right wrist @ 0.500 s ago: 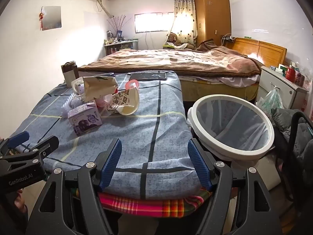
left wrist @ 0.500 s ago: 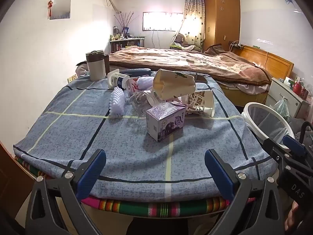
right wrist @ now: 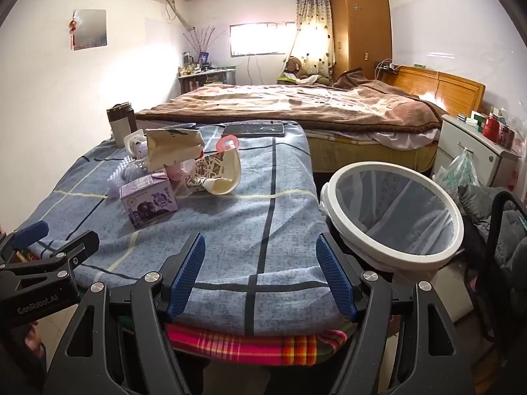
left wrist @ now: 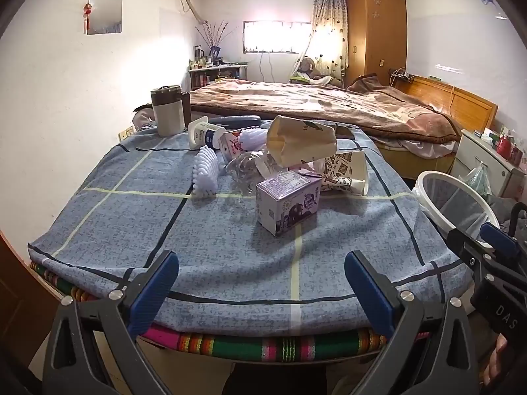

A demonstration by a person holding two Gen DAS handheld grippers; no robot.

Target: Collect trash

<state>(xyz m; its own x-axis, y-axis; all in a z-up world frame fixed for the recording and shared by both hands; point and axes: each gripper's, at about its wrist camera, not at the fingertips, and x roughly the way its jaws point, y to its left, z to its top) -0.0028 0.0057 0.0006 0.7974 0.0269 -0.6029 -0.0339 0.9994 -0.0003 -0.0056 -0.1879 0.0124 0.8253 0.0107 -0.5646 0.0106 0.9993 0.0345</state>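
Left tongs: spread wide, holding nothing, poised at the near edge of the counter.
Right tongs: also spread wide and empty, near edge, with the bin just to their right.
Trash pile: ahead of both tongs, mid-counter; the purple carton lies nearest, dead ahead of the left tongs.
Step in hand: likely a first reach; best to take the carton across its flat sides, then carry it right to the bin.
Materials: carton is stiff printed card, boxy; beige paper bag crumpled, light; patterned cup tipped, conical; cloth soft, checked.
Bin: round white rim, thin liner, mouth open.
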